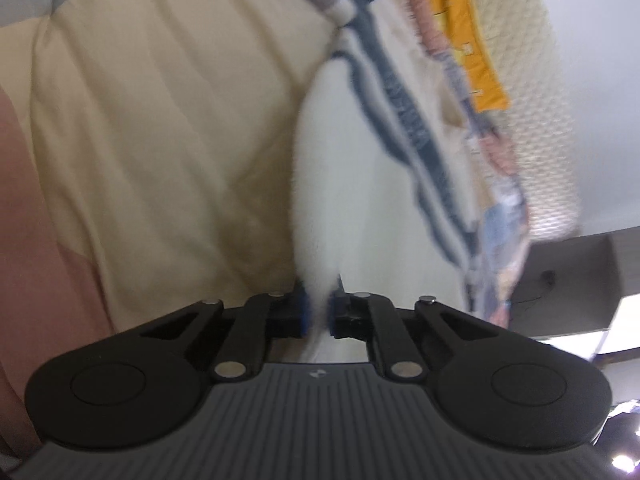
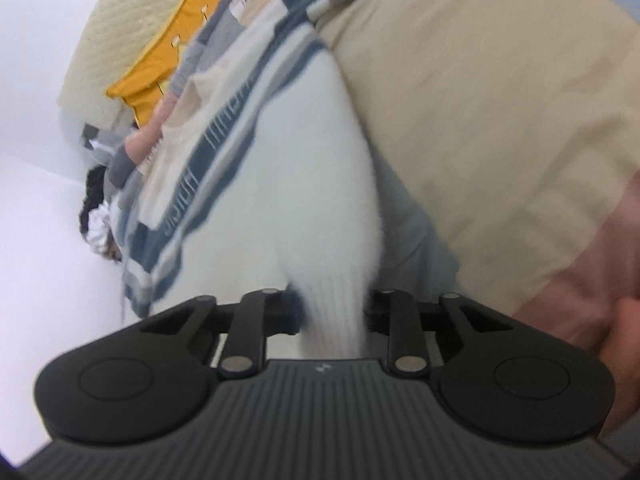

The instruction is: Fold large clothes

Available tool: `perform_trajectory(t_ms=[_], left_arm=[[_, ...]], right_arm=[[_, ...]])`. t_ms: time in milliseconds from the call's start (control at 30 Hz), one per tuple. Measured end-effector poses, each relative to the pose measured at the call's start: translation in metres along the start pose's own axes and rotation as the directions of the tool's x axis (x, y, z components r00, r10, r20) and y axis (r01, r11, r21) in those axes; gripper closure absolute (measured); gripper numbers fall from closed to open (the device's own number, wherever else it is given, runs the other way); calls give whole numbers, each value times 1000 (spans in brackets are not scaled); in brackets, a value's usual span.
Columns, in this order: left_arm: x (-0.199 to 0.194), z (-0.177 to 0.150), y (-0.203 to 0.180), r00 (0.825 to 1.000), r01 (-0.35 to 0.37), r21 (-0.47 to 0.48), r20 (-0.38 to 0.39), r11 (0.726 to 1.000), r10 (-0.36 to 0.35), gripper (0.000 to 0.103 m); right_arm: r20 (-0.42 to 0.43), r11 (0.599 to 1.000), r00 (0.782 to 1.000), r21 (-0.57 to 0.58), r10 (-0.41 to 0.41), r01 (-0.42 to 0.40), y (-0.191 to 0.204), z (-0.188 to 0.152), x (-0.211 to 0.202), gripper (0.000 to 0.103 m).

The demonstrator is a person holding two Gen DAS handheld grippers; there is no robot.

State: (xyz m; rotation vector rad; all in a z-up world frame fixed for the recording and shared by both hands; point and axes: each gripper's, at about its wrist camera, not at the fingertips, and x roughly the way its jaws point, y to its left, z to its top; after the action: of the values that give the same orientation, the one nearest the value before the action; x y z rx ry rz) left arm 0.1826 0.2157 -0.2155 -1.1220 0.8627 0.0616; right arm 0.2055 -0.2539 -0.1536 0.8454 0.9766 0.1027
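A fluffy white sweater with navy and grey stripes across the chest hangs stretched in front of both cameras. My left gripper is shut on a thin white edge of it, which passes between the blue pads. My right gripper is shut on the ribbed white hem or cuff of the same sweater. The striped band with lettering runs across the garment further off. Both views are tilted and blurred by motion.
A bed with a beige cover and pink sheet lies behind the sweater. A quilted cream headboard, a yellow pillow and a pile of other clothes are at the far end. A white wall is beyond.
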Motion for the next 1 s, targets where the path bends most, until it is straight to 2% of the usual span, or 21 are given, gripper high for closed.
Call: perform_trajectory(t_ms=[167,233,333,400,500,600,700,800,900,967,1000], left_arm=[[-31,7,-18,998,52,23,37,998,-53,94],[-41,8,-25,998,45,59,44,997,-48,94],[-50,7,-29,999,1,91,33,996,-4,94],[-50,8,-29,998,-54,106,26,993,52,94],[-44,10,-20,990,-138,128,4,982,139,94],[-37,8,-17,979,-201,159,-4,967,204,94],[-36,7,-13,974,-223,144,-1,964,225,94],[-47,5,-20,974,-227,185,38,956,224,94],[-63,3,-33,978,-201,233,103,952,181,93],[-70,2,-47,968,-231,289,167,929,188,87],[-71,1,-54,963,-244,316,193,917,189,81]], right_arm=[[14,995,1000,-100,1,0,15,8,-25,87],[31,987,999,-157,-15,20,24,11,-39,88],[54,976,997,-208,-58,68,30,15,-54,90],[58,969,995,-229,-84,95,27,16,-58,90],[10,958,991,-252,-135,133,22,9,-50,91],[-1,940,980,-282,-200,192,24,6,-42,90],[-29,937,969,-262,-246,230,20,10,-39,88],[-33,948,973,-236,-228,214,16,14,-45,88],[2,945,980,-266,-197,190,21,17,-54,88],[44,939,983,-289,-181,185,27,19,-59,88],[70,931,981,-312,-178,192,32,20,-60,88]])
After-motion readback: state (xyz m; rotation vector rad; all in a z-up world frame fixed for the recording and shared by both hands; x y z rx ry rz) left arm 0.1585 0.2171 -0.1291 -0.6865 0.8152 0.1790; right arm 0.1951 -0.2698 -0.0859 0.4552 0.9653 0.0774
